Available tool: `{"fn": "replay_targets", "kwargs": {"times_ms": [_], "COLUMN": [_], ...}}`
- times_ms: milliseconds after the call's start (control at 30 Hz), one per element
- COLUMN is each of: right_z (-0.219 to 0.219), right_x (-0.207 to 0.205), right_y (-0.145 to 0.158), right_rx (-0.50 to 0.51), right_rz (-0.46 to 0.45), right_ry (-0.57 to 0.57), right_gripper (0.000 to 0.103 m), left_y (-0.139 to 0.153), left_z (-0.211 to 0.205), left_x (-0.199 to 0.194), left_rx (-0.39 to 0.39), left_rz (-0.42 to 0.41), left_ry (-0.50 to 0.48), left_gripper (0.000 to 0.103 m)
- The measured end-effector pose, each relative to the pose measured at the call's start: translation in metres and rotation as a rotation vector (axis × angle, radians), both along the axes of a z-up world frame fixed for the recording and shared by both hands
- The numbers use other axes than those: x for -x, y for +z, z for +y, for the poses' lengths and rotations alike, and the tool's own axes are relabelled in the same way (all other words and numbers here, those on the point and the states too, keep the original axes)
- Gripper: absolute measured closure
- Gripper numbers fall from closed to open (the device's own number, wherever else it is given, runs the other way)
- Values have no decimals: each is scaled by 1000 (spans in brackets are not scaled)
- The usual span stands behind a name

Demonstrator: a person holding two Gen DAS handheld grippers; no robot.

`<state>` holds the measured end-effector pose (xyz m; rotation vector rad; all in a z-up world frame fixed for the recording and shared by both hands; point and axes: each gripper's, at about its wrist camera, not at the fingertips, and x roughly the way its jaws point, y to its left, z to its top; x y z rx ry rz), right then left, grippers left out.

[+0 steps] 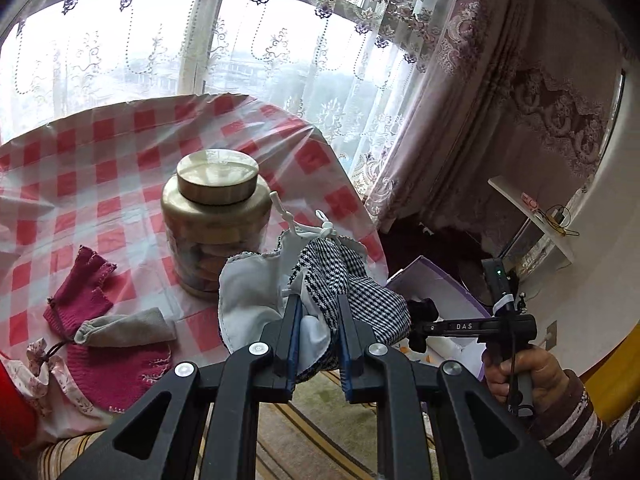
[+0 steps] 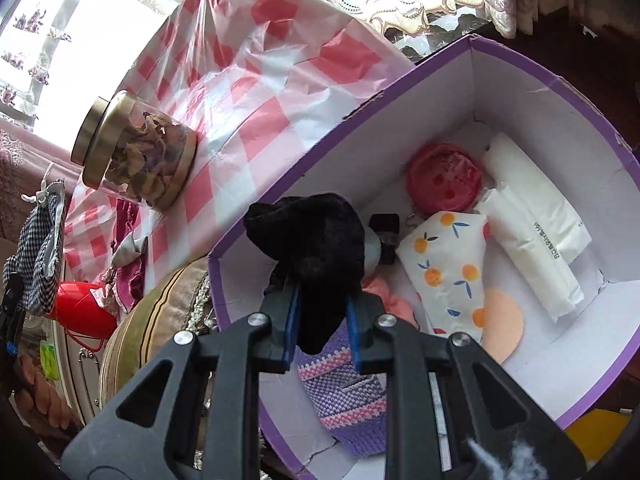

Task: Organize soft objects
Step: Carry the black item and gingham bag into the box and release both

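Observation:
My left gripper [image 1: 318, 300] is shut on a black-and-white houndstooth drawstring pouch [image 1: 352, 292] with white lining, held above the table's near right edge. The pouch also shows at the left of the right wrist view [image 2: 38, 240]. My right gripper [image 2: 322, 292] is shut on a black velvet pouch [image 2: 316, 248], held over the near left part of a purple-rimmed white box [image 2: 520, 64]. In the box lie a red round item [image 2: 444, 178], an orange-print pouch [image 2: 448, 264], white packets [image 2: 536, 224] and a purple knitted pouch [image 2: 348, 392]. Magenta knitted pouches [image 1: 84, 288] and a grey pouch [image 1: 124, 326] lie on the checked tablecloth [image 1: 120, 140].
A gold-lidded glass jar [image 1: 216, 216] stands mid-table, also in the right wrist view [image 2: 136, 152]. A floral pouch [image 1: 44, 364] lies at the table's near left. A red cup [image 2: 80, 308] and striped cushion [image 2: 160, 312] sit left of the box. Curtains hang behind.

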<state>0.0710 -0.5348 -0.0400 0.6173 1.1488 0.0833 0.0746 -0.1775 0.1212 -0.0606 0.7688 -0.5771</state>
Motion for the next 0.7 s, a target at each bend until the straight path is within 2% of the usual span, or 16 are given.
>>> {"fn": "replay_targets", "kwargs": {"times_ms": [233, 400, 467, 533, 567, 700], "right_z": [-30, -54, -58, -62, -64, -72], "right_x": [10, 15, 17, 19, 21, 26], "right_y": [-6, -22, -27, -32, -33, -27], "right_rx": [-7, -8, -8, -11, -8, -5], "right_rz": [11, 72, 94, 115, 117, 101], "right_ry": [-66, -122, -118, -130, -144, -163], "right_gripper": [79, 75, 69, 41, 36, 34], "left_y": [-8, -20, -26, -32, -34, -43], "left_z": [-41, -77, -88, -99, -104, -126], "left_x": [-8, -8, -8, -9, -10, -11], "left_rx": [-6, -15, -18, -22, -25, -38], "left_rz": [18, 45, 59, 75, 83, 103], "left_ry": [-83, -158, -181, -201, -210, -248], "left_gripper": [86, 86, 86, 86, 86, 86]}}
